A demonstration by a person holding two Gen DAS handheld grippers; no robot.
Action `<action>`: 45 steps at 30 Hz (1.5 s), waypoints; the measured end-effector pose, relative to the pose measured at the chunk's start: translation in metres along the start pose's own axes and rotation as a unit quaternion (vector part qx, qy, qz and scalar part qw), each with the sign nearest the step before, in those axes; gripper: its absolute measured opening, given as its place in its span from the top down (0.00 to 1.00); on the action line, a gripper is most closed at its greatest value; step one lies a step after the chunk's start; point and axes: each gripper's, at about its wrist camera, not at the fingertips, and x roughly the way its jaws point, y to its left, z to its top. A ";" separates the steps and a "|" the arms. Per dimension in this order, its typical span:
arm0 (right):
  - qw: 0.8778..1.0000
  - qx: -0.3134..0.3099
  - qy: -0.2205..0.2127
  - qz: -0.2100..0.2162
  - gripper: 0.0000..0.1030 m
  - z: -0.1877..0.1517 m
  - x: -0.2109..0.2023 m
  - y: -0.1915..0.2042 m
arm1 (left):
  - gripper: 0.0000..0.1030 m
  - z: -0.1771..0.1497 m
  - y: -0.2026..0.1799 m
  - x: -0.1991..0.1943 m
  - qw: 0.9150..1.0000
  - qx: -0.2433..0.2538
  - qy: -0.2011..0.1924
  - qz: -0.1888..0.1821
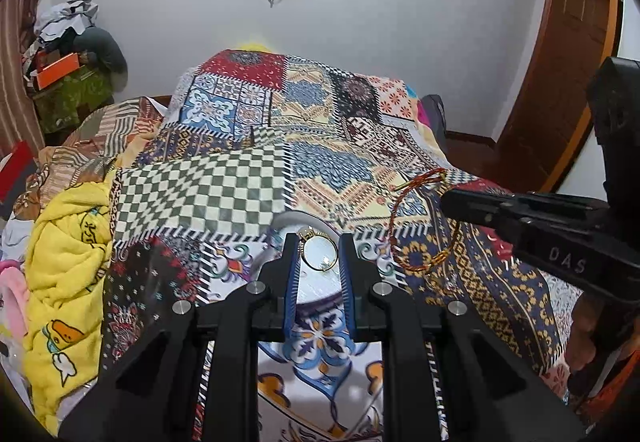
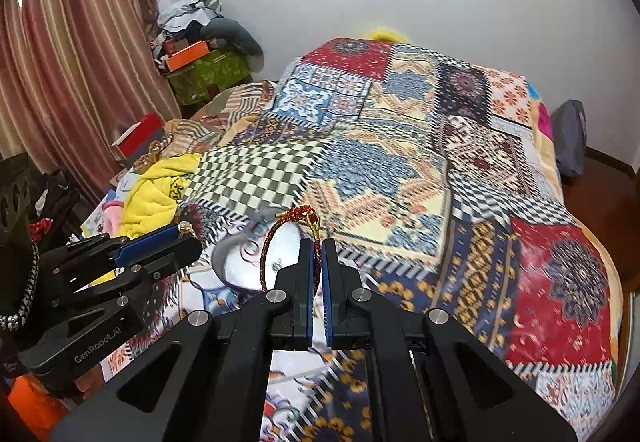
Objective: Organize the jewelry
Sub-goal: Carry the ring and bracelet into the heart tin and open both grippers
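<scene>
Left gripper (image 1: 319, 256) pinches a gold ring (image 1: 318, 253) directly above what looks like a white dish (image 1: 320, 288), while right gripper (image 2: 319, 256), just right, clamps a red cord bracelet (image 2: 280, 242).

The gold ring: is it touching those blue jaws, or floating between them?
Touching. In the left wrist view the gold ring sits pinched between the left gripper's blue jaws, its edges against both pads.
</scene>
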 end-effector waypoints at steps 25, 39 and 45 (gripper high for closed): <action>0.996 -0.016 0.082 0.043 0.97 0.001 0.083 0.022 | 0.83 -0.020 0.028 0.060 0.998 -0.015 0.059 -0.015; 0.995 -0.012 0.096 0.032 0.79 -0.004 0.076 0.007 | 0.83 -0.020 0.016 0.076 0.996 -0.001 0.082 -0.014; 0.996 -0.013 0.083 0.021 0.73 -0.004 0.065 0.003 | 0.83 -0.019 0.015 0.077 0.996 -0.005 0.089 -0.017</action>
